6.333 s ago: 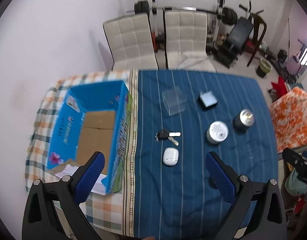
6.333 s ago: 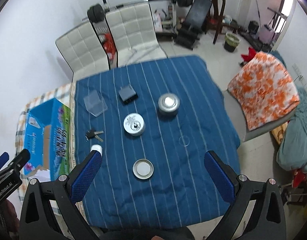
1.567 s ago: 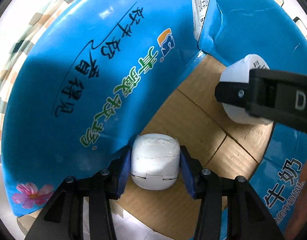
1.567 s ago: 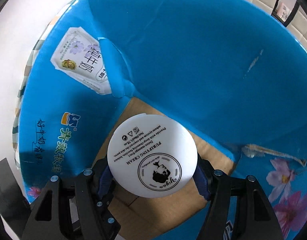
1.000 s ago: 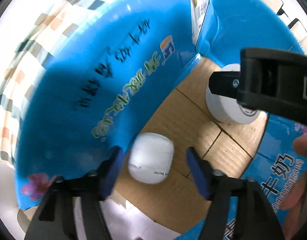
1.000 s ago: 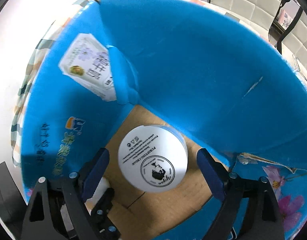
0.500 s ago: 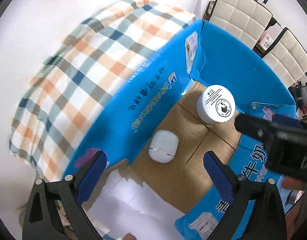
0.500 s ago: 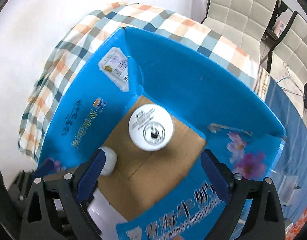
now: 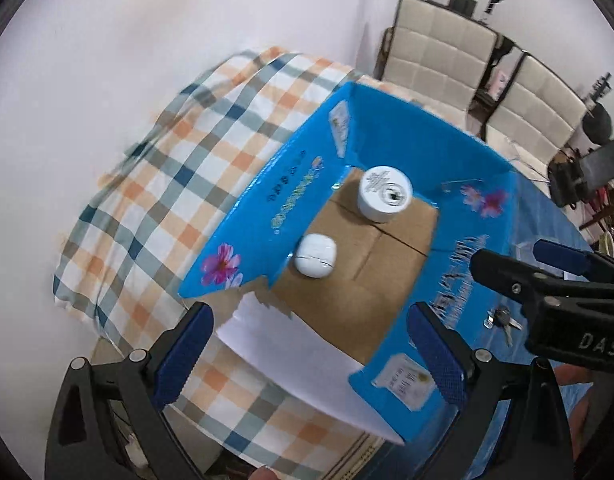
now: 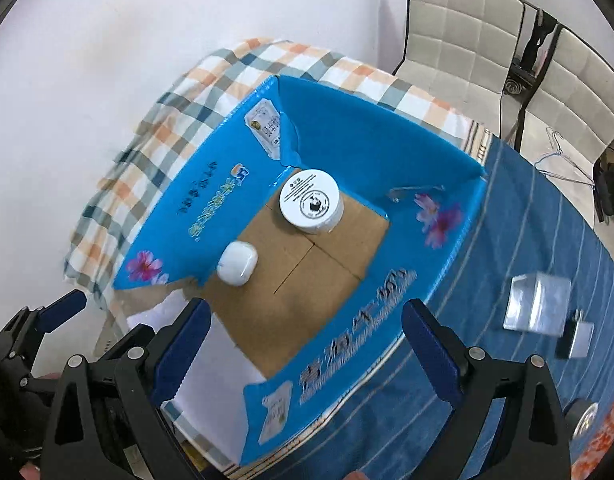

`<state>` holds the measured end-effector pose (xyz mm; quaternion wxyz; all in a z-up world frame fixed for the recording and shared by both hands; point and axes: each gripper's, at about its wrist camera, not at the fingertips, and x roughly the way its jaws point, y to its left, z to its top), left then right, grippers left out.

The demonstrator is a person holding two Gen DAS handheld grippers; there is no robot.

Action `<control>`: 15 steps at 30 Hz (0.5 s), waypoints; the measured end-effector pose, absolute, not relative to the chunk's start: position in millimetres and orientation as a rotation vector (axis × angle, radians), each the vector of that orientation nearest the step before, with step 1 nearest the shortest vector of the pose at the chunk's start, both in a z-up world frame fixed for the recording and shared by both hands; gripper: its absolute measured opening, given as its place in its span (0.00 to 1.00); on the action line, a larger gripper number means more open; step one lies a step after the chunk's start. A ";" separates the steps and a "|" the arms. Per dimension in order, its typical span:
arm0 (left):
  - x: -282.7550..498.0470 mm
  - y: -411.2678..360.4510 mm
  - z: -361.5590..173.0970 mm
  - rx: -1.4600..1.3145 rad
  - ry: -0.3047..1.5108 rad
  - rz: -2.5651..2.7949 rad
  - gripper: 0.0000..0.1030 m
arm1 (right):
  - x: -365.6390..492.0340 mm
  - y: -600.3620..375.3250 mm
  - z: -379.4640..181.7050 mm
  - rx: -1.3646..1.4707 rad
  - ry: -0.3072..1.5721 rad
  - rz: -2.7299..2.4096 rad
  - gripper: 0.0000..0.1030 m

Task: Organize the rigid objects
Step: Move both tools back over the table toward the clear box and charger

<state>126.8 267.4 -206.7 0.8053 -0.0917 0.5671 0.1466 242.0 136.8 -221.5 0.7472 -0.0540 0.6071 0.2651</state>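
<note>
Fingers wide on my left gripper (image 9: pixel 311 354) and right gripper (image 10: pixel 307 344), both empty; jar (image 10: pixel 311 201) and white case (image 10: pixel 237 262) sit apart in the box (image 10: pixel 371 148).

An open-topped blue cardboard box (image 10: pixel 347 136) gives clear access from above. Inside, a white cream jar (image 10: pixel 311 201) stands near the far corner and a white earbud case (image 10: pixel 237 267) beside the left wall; the near and right floor lies bare.

White cream jar (image 10: pixel 311 201) and earbud case (image 10: pixel 237 267) inside blue box (image 10: pixel 371 148)
</note>
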 end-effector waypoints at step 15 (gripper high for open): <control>153.1 130.4 -177.7 -0.030 1.187 0.067 0.97 | 195.9 -19.7 -180.1 0.134 1.270 0.362 0.95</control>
